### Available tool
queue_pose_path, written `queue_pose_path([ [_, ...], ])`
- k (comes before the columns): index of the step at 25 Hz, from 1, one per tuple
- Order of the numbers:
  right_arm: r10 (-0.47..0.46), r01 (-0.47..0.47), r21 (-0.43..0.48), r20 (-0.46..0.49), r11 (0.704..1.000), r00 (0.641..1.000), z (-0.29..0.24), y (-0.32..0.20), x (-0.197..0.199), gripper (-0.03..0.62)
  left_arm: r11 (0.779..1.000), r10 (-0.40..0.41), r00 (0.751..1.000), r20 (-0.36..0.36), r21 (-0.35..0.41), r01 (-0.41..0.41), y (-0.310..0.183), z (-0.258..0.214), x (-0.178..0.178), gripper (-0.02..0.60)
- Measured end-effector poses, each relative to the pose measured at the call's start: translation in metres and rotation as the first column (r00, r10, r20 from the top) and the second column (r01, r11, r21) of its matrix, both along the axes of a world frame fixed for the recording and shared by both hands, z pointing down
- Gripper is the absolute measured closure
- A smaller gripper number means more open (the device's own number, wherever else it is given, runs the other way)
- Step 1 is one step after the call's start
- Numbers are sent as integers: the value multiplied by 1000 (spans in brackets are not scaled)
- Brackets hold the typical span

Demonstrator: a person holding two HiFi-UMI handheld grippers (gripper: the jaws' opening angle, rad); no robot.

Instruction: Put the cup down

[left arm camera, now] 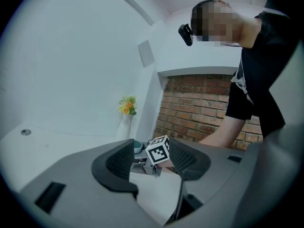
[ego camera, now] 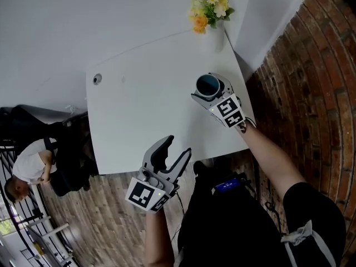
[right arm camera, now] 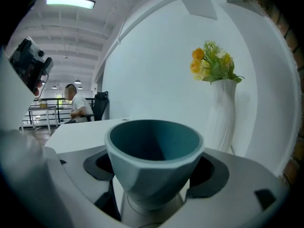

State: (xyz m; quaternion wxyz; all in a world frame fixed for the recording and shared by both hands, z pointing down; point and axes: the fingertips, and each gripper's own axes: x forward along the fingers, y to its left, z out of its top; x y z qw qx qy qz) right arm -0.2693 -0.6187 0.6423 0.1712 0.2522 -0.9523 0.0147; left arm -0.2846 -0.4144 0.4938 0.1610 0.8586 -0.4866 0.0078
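Observation:
A teal cup (ego camera: 208, 84) stands upright between the jaws of my right gripper (ego camera: 210, 90), over the right part of the white table (ego camera: 139, 99). In the right gripper view the cup (right arm camera: 154, 151) fills the gap, and my right gripper (right arm camera: 154, 177) is shut on its lower sides. Whether its base touches the table I cannot tell. My left gripper (ego camera: 177, 147) hangs open at the table's front edge with nothing in it. In the left gripper view my left gripper (left arm camera: 151, 161) frames the right gripper's marker cube (left arm camera: 158, 150) and a sliver of the cup (left arm camera: 137, 146).
A white vase (ego camera: 214, 38) with yellow flowers (ego camera: 208, 7) stands at the table's far right corner, just beyond the cup. A small round fitting (ego camera: 97, 79) sits at the far left. A brick wall (ego camera: 311, 65) runs along the right. A seated person (ego camera: 30, 166) is off to the left.

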Motion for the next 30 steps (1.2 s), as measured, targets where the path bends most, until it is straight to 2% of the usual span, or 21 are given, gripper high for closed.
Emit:
queue_pose_path([
  [12,27,-30,-65,-48,997,998,-2,24,40,181,1000,-8,1000,-11,5,8,16,-2,6,347],
  [18,68,-66,-192,3,979,998,-12,51,81,183,1000,-5,1000,-18,6,5,22,-2,7,347],
  [21,40,-35,-236,17,971,999,-21,72,97,184,1000,6,1000,-23,5,-6,27,-1,11,347],
  [24,24,-8,-237,62,972,998,-42,90,106,228,1000,17,999,-27,8,-17,33,0,14,347],
  [30,44,14,-235,239,972,970,-108,123,129,338,997,63,997,-39,40,-61,33,-7,31,347],
])
